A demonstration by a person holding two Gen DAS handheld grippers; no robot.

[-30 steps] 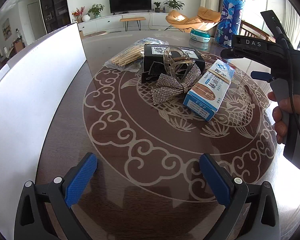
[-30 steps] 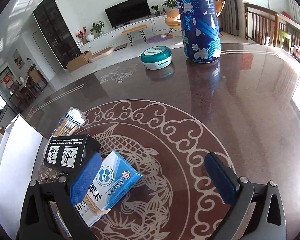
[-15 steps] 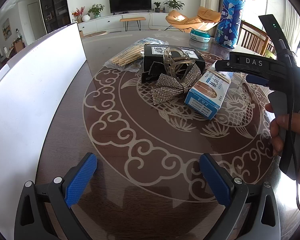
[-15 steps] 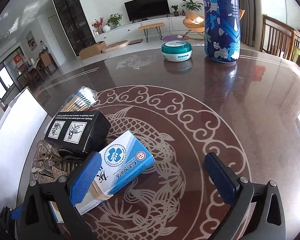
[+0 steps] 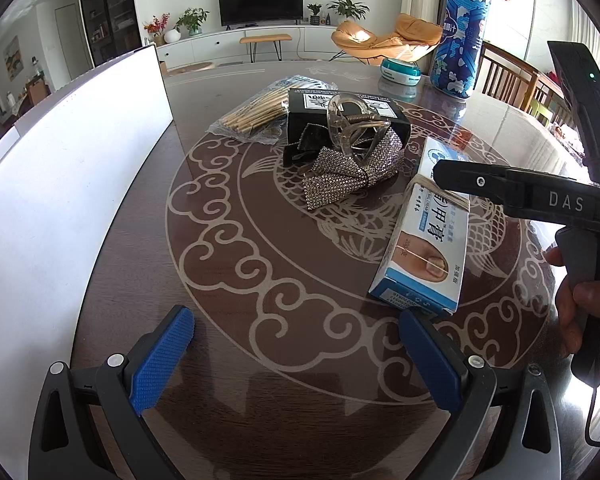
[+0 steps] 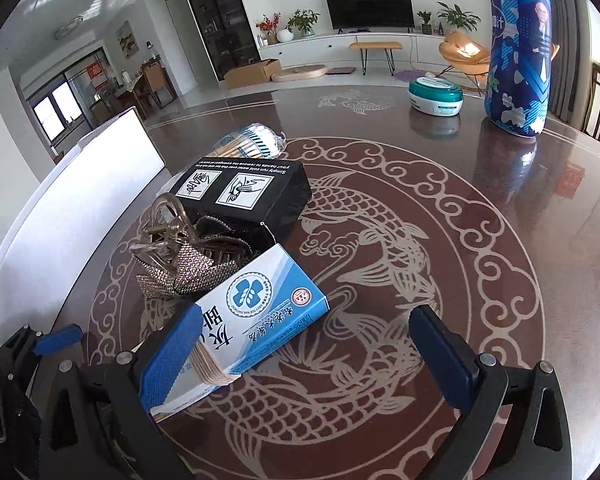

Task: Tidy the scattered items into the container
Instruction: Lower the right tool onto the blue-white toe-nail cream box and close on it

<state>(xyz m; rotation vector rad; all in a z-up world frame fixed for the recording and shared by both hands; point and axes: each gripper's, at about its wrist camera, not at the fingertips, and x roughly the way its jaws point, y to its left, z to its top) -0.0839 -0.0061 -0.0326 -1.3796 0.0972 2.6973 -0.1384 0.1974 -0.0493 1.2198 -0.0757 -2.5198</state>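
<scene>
Step in hand: judged to be the first pick, with the right gripper (image 6: 304,356) lining up on the blue-and-white box (image 6: 256,332).
Right gripper: jaws spread wide, nothing held; the left pad (image 6: 172,356) sits over the box's near end, the right pad (image 6: 440,356) is over bare table, so the box is off-centre in the gap.
Left gripper: the left gripper (image 5: 296,360) is also wide open and empty, low over the table (image 5: 260,272), well short of the pile.
Box: lies flat on the table, beside the sequinned bow (image 5: 352,172), with a rubber band around its middle (band seen in both views).
Other items: clear claw clip (image 5: 352,124) resting on the bow; black box (image 6: 244,188) behind them; bag of cotton swabs (image 5: 260,108) farther back.
Container: white container (image 5: 60,184) along the left of the table; only its outer wall shows, the inside cannot be seen.
Advice: shift the right gripper leftward until the box is centred, then close across its narrow width.
Grip note: cardboard may dent (a gentle squeeze should do).
Risk: the left pad may snag the bow or clip just beside the box.
</scene>
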